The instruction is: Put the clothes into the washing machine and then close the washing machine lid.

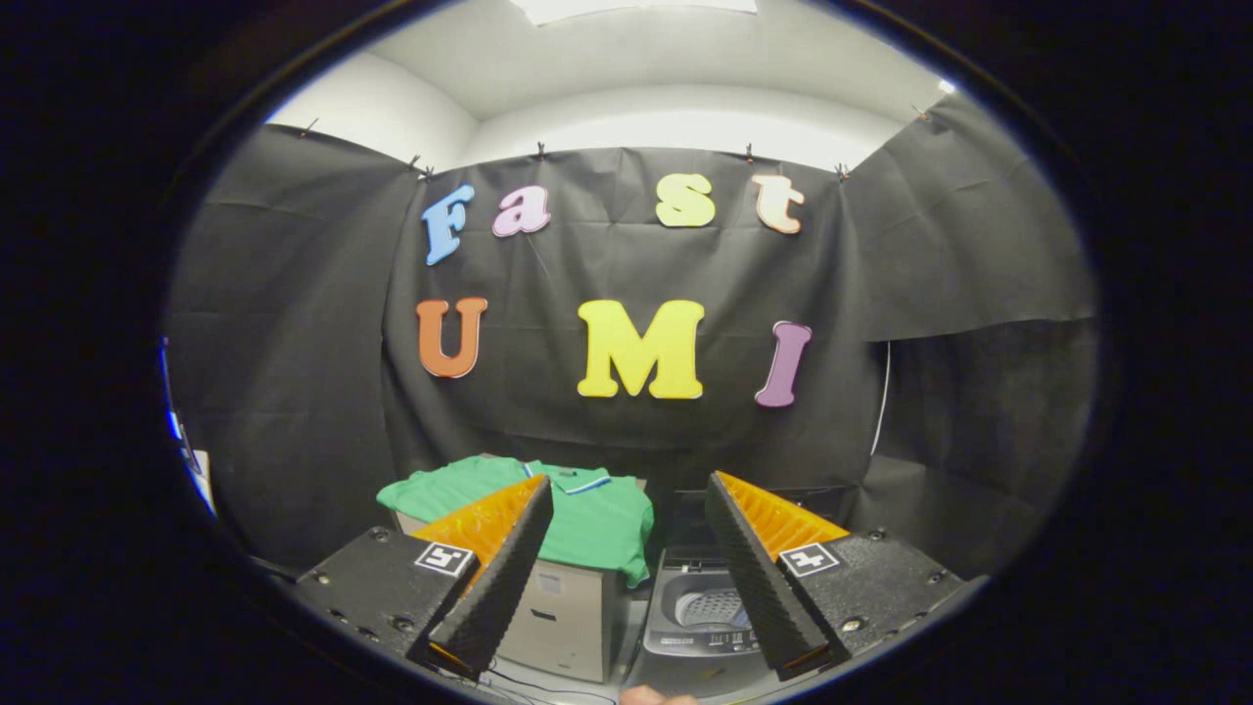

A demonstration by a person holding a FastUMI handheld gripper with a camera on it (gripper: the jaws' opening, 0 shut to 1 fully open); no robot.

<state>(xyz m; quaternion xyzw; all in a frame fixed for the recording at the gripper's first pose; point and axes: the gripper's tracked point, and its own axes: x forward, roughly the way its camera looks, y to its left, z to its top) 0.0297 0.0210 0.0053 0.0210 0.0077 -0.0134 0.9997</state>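
A green polo shirt (587, 514) with a white-edged collar lies spread over the top of a cardboard box (563, 617), beyond my left finger, one edge hanging down the box's right side. To the right of the box stands a small grey top-loading washing machine (697, 612), its dark lid (690, 524) raised at the back and its perforated drum showing between my fingers. My gripper (626, 578) hangs open well above and short of both, with nothing between its fingers.
Black cloth walls close in the booth behind and on both sides. Thin cables run across the floor below the box. A fingertip of a person's hand (656, 696) peeks in beneath the fingers.
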